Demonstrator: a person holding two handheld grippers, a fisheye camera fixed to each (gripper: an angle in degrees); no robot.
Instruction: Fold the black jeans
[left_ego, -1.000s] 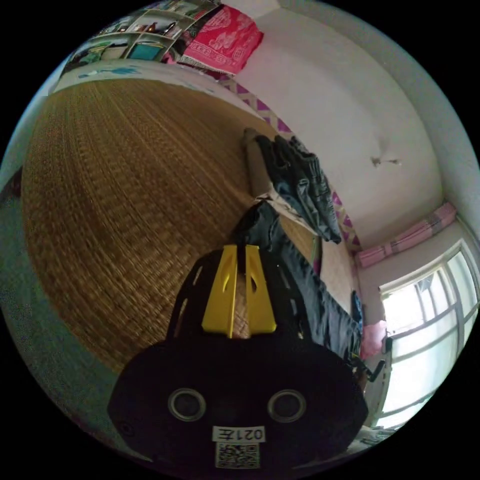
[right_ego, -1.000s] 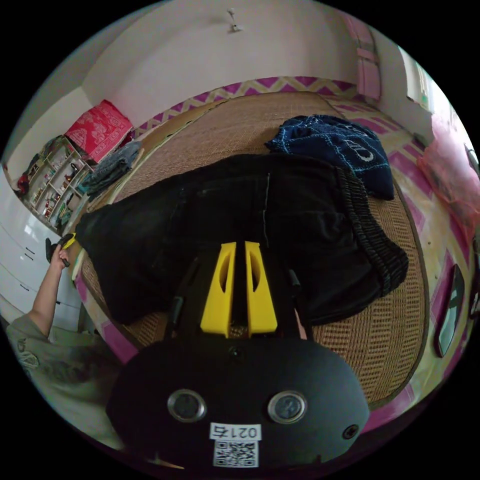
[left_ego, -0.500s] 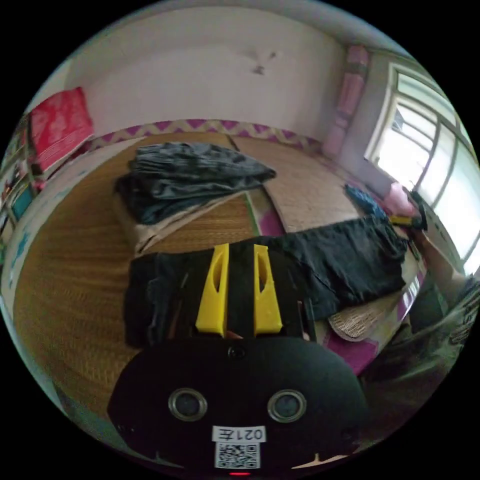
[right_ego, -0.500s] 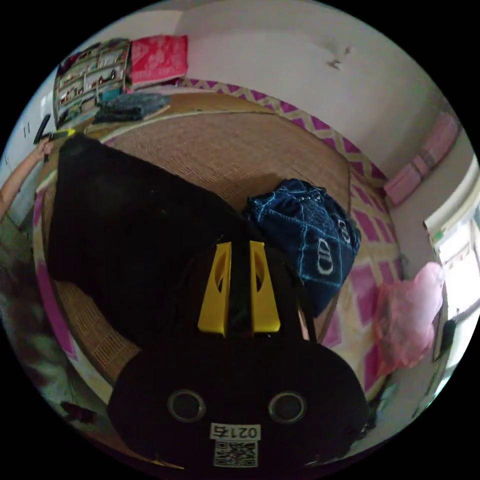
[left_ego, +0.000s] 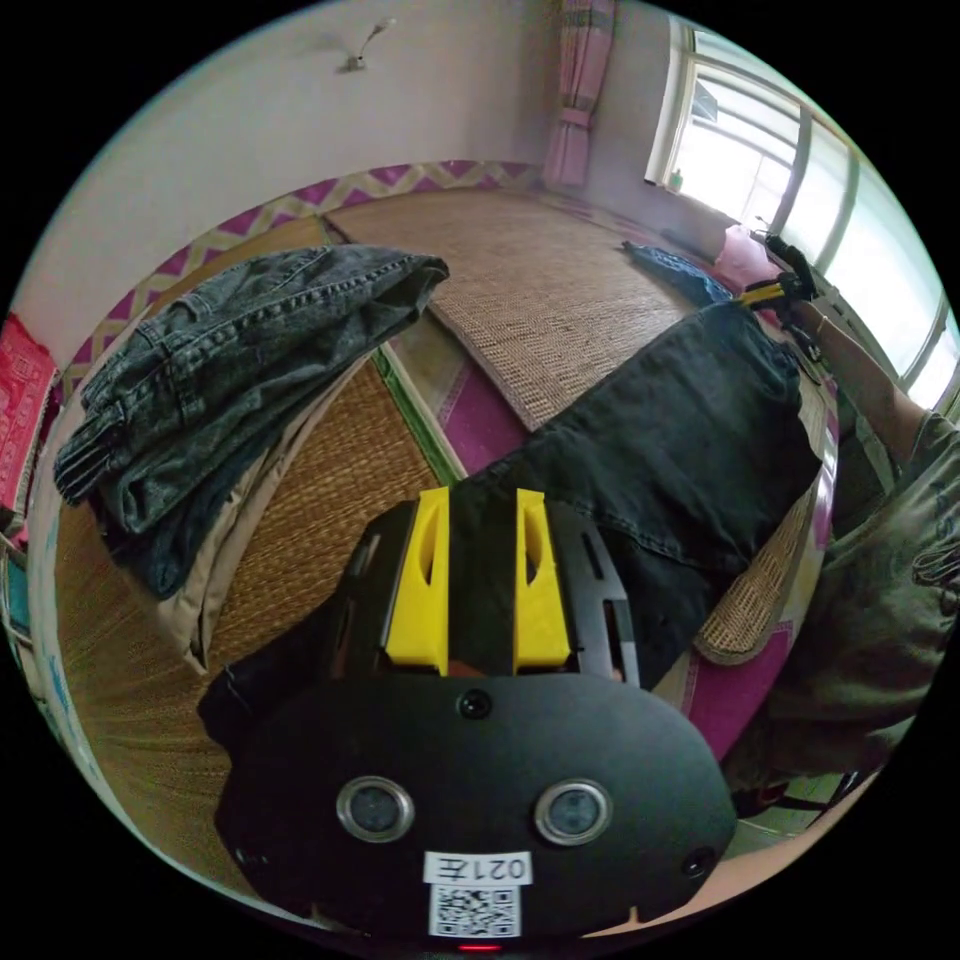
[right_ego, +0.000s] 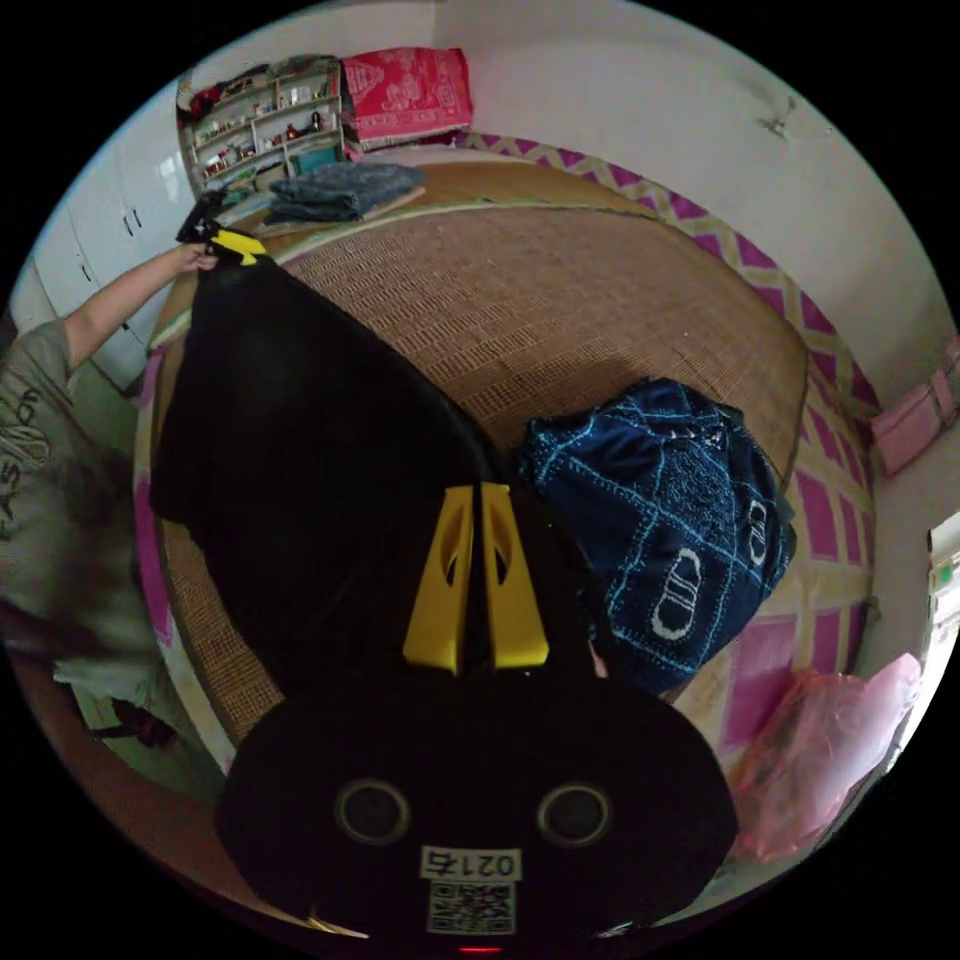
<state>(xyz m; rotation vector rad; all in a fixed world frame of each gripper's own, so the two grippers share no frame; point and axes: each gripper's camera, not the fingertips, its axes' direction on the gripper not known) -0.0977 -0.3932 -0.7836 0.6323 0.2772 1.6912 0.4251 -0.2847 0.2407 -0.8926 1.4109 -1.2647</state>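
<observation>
**Black jeans held stretched between both tongs, mid-fold**

Left tongs (left_ego: 480, 585) at lower centre of the left gripper view, yellow jaws clenched on dark fabric of the black jeans (left_ego: 680, 440). The jeans run from there up to the right of the frame, where the other tongs (left_ego: 775, 290) grip the far end near the window (left_ego: 800, 170). In the right gripper view the right tongs (right_ego: 478, 580) sit lower centre, jaws nearly together and clamped on the jeans' edge; the black cloth (right_ego: 290, 440) spans up to the upper left, where the left tongs (right_ego: 232, 243) pinch the opposite end.

The jeans hang lifted and pulled fairly taut over the woven mat (right_ego: 560, 300), sagging a bit in the middle.

Nearby: a blue patterned garment (right_ego: 670, 510) right of centre on the mat, a pink bag (right_ego: 830, 740) at lower right, and a stack of folded grey jeans (left_ego: 250, 340) in the upper left of the left gripper view.

Step looks like carrying one end over to meet the other. Next move likely calls for bringing the two ends together evenly, keeping the edges aligned, then laying the jeans flat on the mat clear of the blue garment.
</observation>
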